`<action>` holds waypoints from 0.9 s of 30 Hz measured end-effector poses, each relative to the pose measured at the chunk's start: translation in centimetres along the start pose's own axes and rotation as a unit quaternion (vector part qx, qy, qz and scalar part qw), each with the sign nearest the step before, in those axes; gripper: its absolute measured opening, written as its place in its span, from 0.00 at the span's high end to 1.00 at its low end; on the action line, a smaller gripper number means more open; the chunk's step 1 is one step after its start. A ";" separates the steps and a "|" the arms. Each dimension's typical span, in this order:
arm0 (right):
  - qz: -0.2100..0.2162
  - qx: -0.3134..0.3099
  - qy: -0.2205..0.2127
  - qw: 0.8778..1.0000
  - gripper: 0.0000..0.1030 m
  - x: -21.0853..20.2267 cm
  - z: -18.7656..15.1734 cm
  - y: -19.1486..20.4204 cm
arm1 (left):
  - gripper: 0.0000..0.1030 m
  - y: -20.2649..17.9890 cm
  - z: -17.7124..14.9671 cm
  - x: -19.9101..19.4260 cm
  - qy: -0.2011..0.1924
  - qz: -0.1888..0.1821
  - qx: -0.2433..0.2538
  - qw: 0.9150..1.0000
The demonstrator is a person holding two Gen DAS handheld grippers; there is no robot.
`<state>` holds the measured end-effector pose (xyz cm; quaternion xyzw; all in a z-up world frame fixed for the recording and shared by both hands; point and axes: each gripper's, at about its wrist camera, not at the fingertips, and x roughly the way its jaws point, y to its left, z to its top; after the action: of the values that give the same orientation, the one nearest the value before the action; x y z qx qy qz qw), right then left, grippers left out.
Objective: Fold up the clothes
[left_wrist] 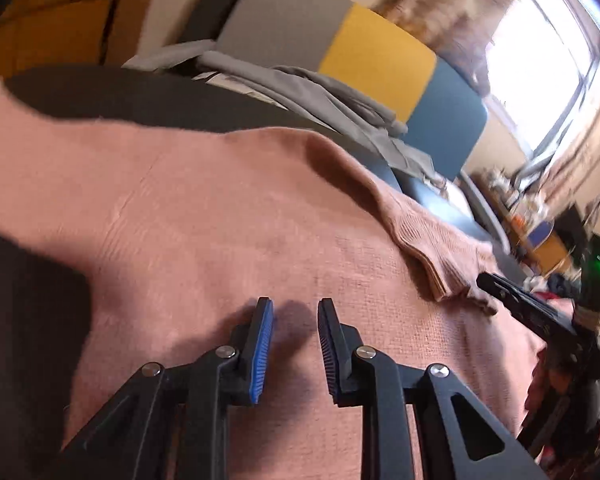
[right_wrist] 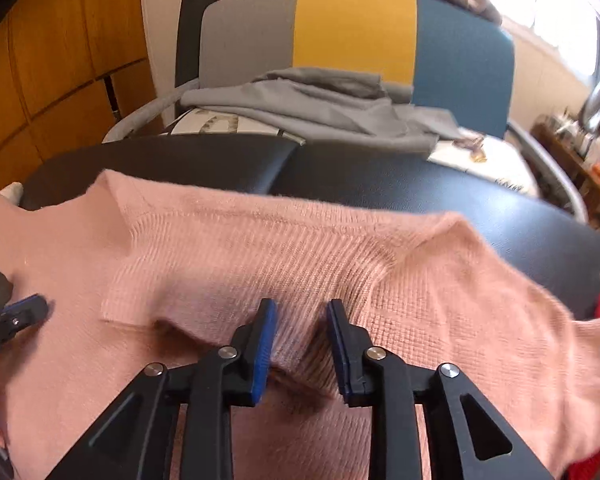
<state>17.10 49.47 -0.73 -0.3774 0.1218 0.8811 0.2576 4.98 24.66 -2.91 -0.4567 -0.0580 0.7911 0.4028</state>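
Your left tool [left_wrist: 294,312] is hovering over the pink knit sweater [left_wrist: 228,216] with its blue pads [left_wrist: 262,354] narrowly parted and nothing between them. Your right tool [right_wrist: 302,312] is standing slightly wider, its jaws straddling a raised ribbed fold [right_wrist: 300,280] of the same sweater without visibly pressing it. The sweater is lying spread across the black padded surface [right_wrist: 420,196]. Beyond it, a grey garment [right_wrist: 324,108] is lying on a chair [right_wrist: 356,28] in 3 colours.
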 end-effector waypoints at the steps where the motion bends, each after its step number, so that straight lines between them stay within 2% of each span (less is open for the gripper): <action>1: 0.009 -0.003 -0.006 1.000 0.64 -0.8 -0.2 1.1 | 0.78 0.5 -0.1 -0.1 -0.003 -0.011 -0.008 1.000; 2: 0.019 -0.009 -0.008 1.000 0.59 -1.4 -0.5 2.4 | 0.78 0.7 -0.2 -0.1 -0.005 -0.017 -0.011 1.000; 6: 0.054 -0.043 0.001 0.998 0.59 -2.2 -2.2 7.0 | 0.78 0.8 -0.2 0.0 -0.010 -0.024 -0.014 1.000; 9: 0.031 -0.090 0.022 0.995 0.57 -0.7 -4.6 9.6 | 0.78 1.6 -0.2 -0.5 -0.009 -0.041 -0.034 0.999; 10: 0.020 -0.097 0.019 0.995 0.55 -0.6 -5.1 9.9 | 0.78 1.8 0.0 -0.9 -0.013 -0.037 -0.036 0.999; 12: -0.001 -0.096 0.006 0.995 0.38 -0.9 -5.5 10.0 | 0.76 2.3 0.3 -1.8 -0.022 -0.027 -0.038 0.999; 15: 0.003 -0.066 0.014 0.998 0.27 -0.3 -5.5 8.7 | 0.76 4.8 1.0 -4.2 -0.058 -0.005 -0.052 0.997; 16: 0.011 -0.055 0.016 0.998 0.27 -0.2 -5.5 8.3 | 0.76 6.3 1.6 -5.4 -0.074 0.006 -0.065 0.995; 20: 0.007 -0.057 0.013 0.998 0.27 -0.2 -5.6 8.3 | 0.75 12.4 4.0 -10.0 -0.141 0.053 -0.116 0.982; 24: 0.008 -0.055 0.011 0.998 0.27 0.1 -5.4 8.4 | 0.74 19.0 6.5 -14.2 -0.192 0.101 -0.192 0.957; 27: 0.011 -0.052 0.011 0.999 0.27 0.1 -5.4 8.2 | 0.72 23.4 7.3 -15.8 -0.202 0.105 -0.259 0.939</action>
<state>15.81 40.38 -4.37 -0.3984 0.0827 0.8849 0.2266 -10.21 0.11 1.21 -0.3791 -0.2927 0.8622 0.1649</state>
